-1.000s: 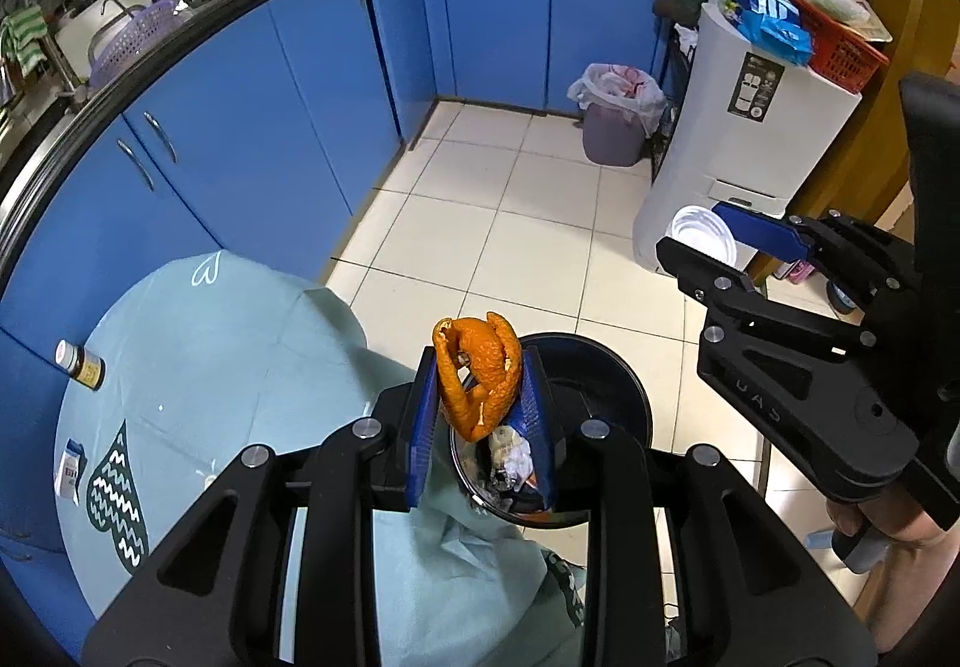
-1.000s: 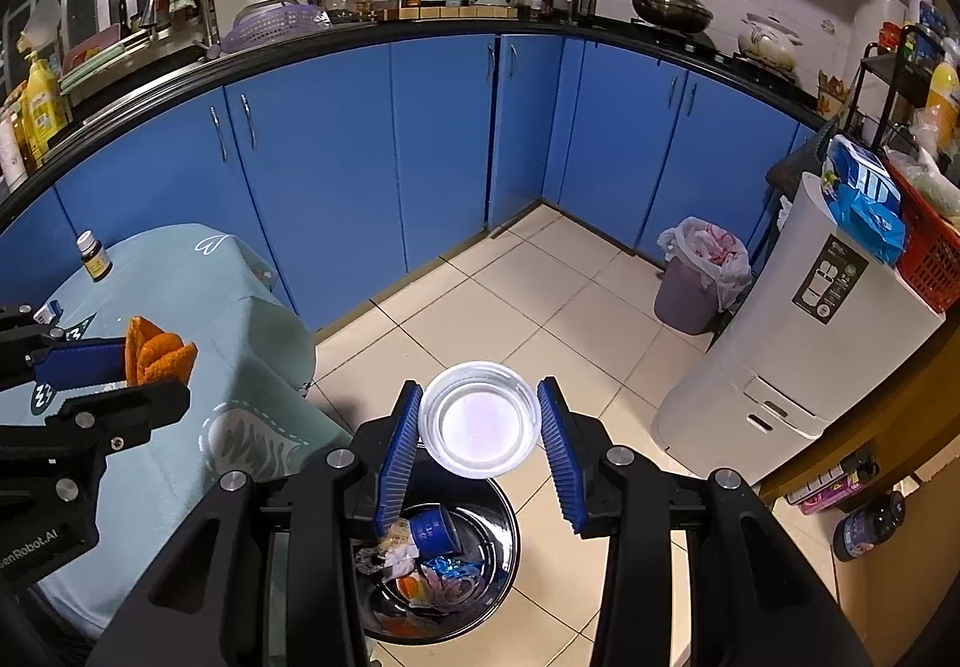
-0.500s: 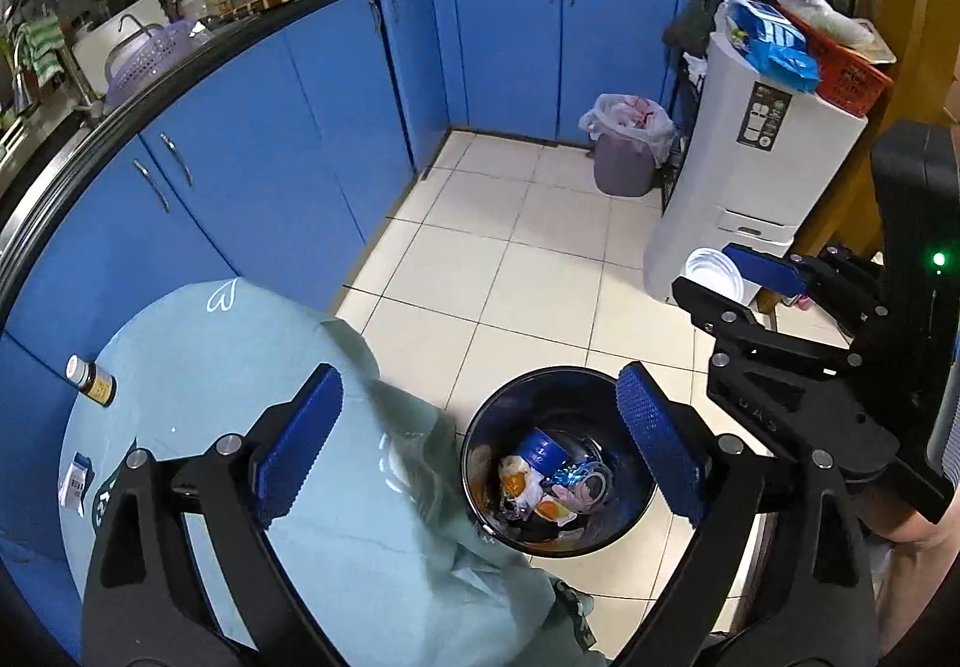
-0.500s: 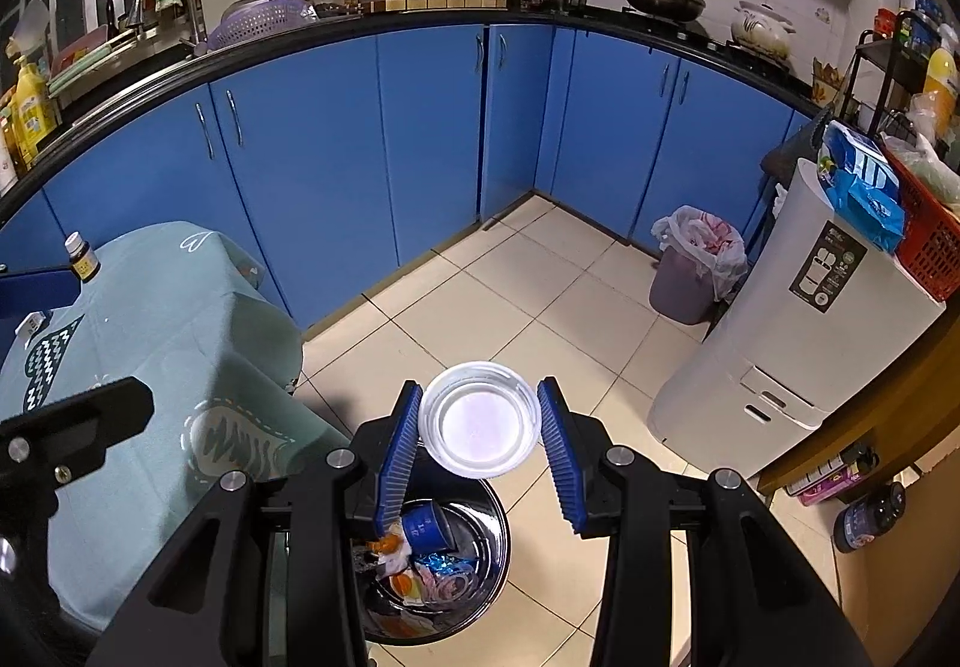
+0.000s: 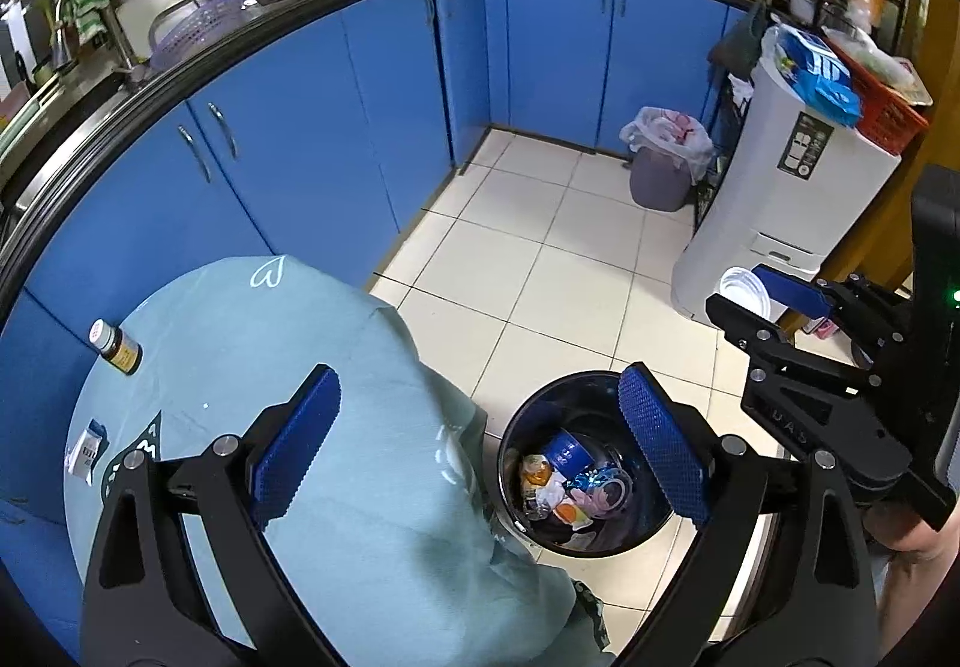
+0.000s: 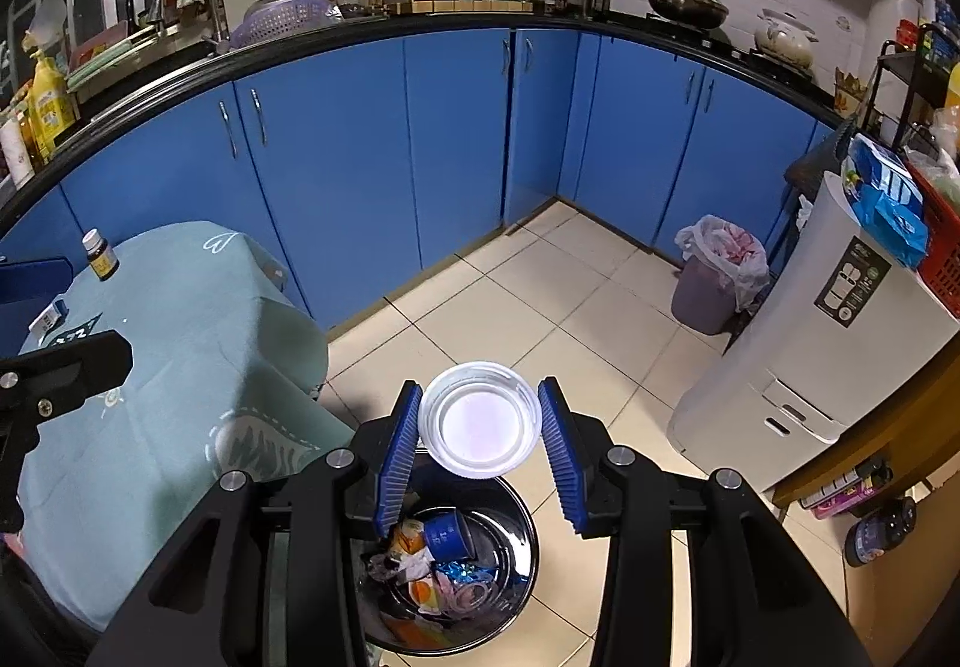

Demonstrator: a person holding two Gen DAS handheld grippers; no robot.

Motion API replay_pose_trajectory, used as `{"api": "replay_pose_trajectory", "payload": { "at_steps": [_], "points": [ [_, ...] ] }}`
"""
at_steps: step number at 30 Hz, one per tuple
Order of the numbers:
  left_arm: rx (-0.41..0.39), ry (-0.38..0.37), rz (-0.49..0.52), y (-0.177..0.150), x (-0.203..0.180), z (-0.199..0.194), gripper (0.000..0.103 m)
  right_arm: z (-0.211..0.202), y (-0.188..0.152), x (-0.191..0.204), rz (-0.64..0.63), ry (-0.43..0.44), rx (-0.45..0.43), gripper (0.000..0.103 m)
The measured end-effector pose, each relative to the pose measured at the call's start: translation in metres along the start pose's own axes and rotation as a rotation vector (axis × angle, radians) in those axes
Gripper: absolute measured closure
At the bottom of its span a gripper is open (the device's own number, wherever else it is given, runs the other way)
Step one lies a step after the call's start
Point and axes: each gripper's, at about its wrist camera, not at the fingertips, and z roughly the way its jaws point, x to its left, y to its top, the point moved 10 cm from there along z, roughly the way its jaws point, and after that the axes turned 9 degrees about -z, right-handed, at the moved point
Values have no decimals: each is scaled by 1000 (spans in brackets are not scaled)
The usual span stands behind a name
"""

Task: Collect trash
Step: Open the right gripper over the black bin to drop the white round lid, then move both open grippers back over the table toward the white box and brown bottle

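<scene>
Two grippers are hovering: right gripper [image 6: 478,463] is clenching a clear plastic cup [image 6: 477,419] directly above the trash bin [image 6: 516,565]; left gripper [image 5: 480,448] is gaping empty.

Trash: cup held over the bin, bottle and packet on the table.

A clear plastic cup [image 6: 478,421], empty, mouth toward the camera, is pinched by its sides above the rim of a round dark bin [image 6: 523,538] on the tiled floor. The bin stands open, just beside the table's hanging cloth, and holds a blue cup [image 6: 447,534], orange peel [image 6: 423,590], a shiny blue wrapper and pale scraps. A small brown bottle [image 5: 116,347] with a white cap stands on the table, and a small white packet [image 5: 87,448] lies flat near the table's edge.
</scene>
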Motion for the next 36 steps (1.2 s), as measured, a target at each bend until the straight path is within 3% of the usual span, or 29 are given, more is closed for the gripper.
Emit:
{"api": "replay_pose_trajectory", "payload": {
  "at_steps": [2,3,4,5,15,20,25,36],
  "points": [
    [0,1,-6,0,3,-1,10,1,1,2,-3,0,3,60],
    [-2,2,-10,0,6,-1,10,1,2,4,-1,7,6,54],
    [-3,3,-13,0,8,-2,10,0,3,5,2,5,-4,35],
    [-5,4,-16,1,10,-2,10,-4,6,5,0,-5,-24,25],
    [-26,20,-66,2,42,-11,10,-5,18,14,-14,-30,-35,24],
    [-46,39,-113,2,72,-19,10,-1,33,41,-54,-9,-40,24],
    [-56,79,-173,-1,116,-23,10,7,57,91,-113,48,-59,24],
    [-53,266,-359,-30,265,-33,10,42,114,229,-195,227,-80,24]
  ]
}}
